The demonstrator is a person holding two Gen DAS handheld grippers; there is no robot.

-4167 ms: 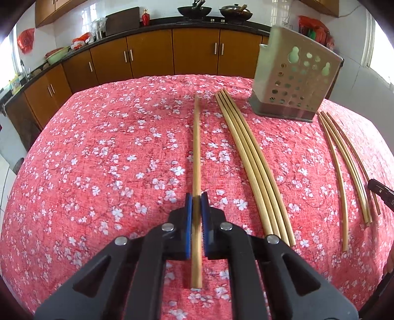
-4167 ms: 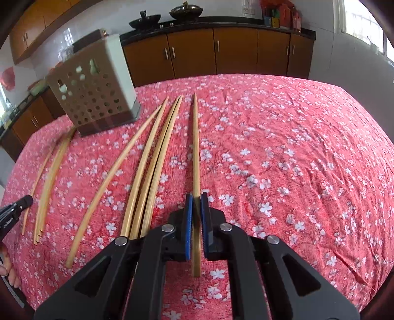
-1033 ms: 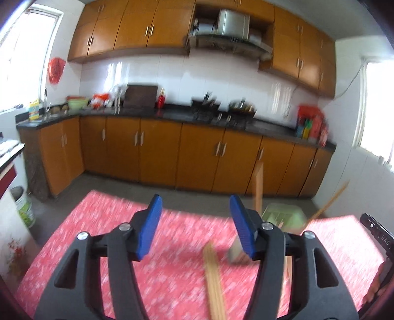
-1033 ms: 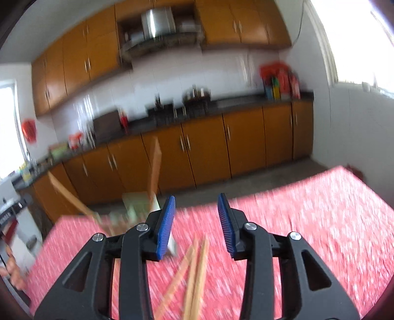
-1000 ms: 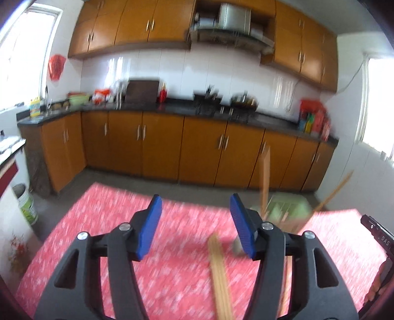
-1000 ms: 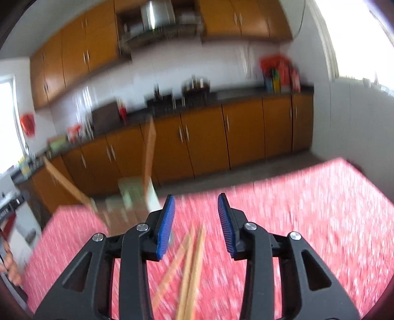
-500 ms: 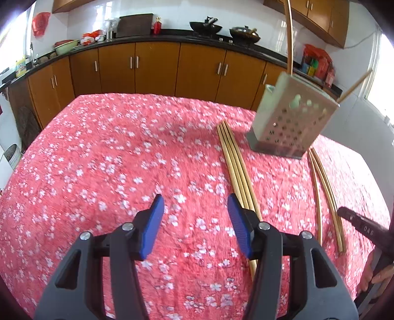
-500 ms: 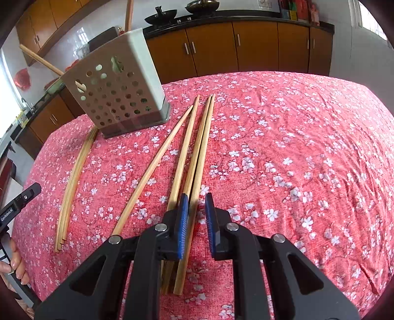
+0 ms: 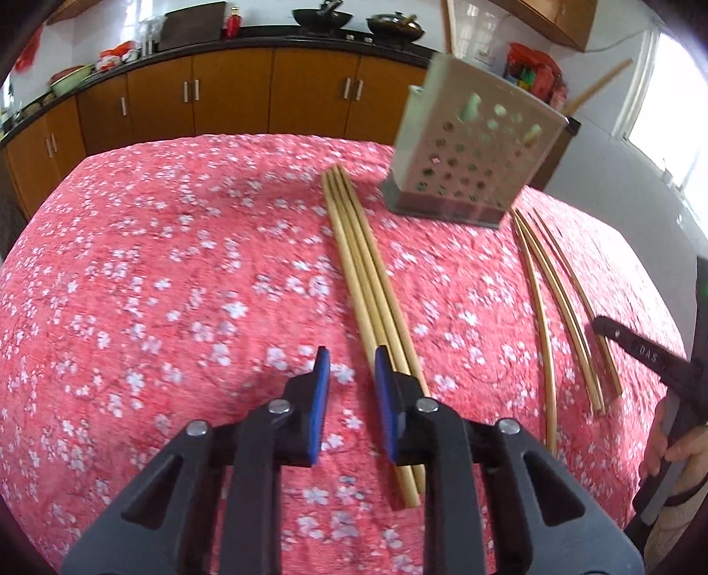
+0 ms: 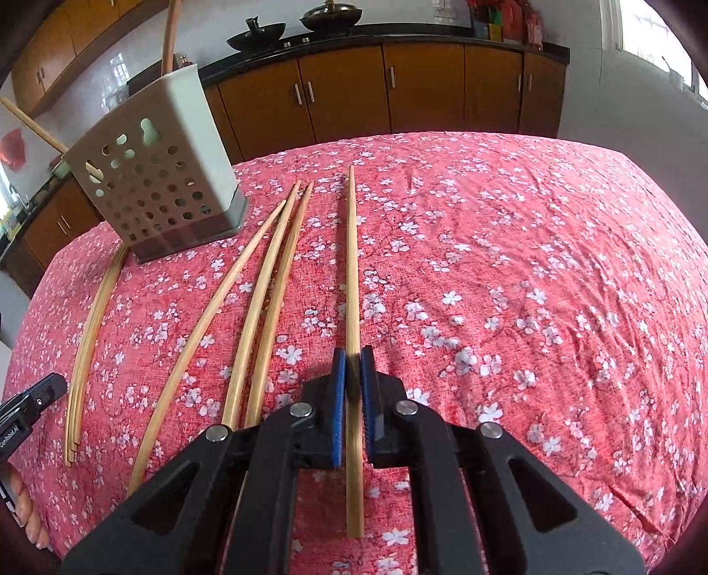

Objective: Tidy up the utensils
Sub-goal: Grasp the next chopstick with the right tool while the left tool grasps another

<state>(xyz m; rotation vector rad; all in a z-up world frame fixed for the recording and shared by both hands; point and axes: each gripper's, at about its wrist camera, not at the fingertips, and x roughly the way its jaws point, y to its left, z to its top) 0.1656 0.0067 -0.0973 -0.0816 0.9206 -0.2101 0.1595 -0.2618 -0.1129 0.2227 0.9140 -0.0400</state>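
Compared with half a second ago, the right claw (image 10: pixel 350 389) is found clamped on a single chopstick (image 10: pixel 352 274), where before it only straddled the bundle with a narrow gap; that chopstick is now set apart from the three others (image 10: pixel 265 300) lying beside it on the red floral cloth (image 10: pixel 531 265). The left claw (image 9: pixel 352 385) is brought lower and narrowed, though its blue pads (image 9: pixel 319 389) are kept apart with nothing between them; its right pad is placed just beside the three chopsticks (image 9: pixel 367 274) laid together near the middle of the counter. The perforated holder (image 9: pixel 469 163) is seen toward the far edge, with two chopsticks (image 10: pixel 168 35) standing in it. Three thinner chopsticks (image 9: pixel 562 300) are spread between the two claws
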